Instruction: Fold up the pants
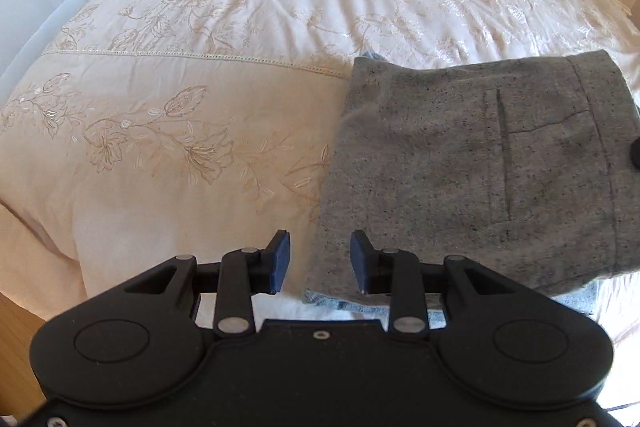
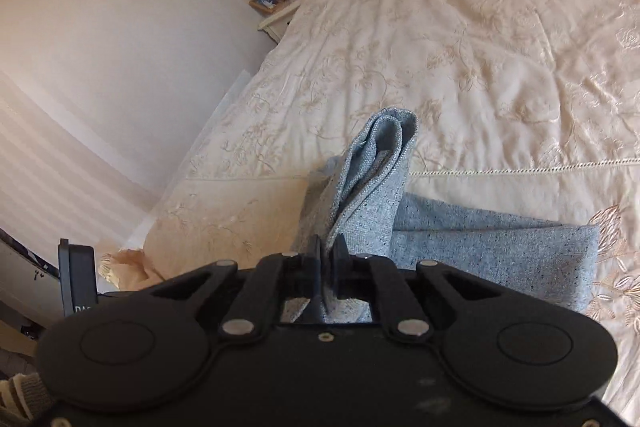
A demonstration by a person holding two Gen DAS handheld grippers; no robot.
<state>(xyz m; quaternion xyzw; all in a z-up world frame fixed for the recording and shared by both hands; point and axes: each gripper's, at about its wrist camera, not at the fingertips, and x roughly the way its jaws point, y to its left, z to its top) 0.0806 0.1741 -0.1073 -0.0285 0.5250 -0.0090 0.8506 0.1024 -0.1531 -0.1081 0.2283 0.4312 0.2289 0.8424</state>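
Right gripper (image 2: 329, 259) pinches the grey pants (image 2: 480, 247) apparently by an edge; left gripper (image 1: 320, 259) hangs half-open, empty.

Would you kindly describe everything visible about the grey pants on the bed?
The pants are speckled grey, of a soft woven or knit look, folded into a compact stack lying on the cream embroidered bedspread. A slit pocket and a waistband seam face up. The right gripper is shut on a bunched end, lifting it off the stack. The left gripper hovers open at the near edge, not gripping.
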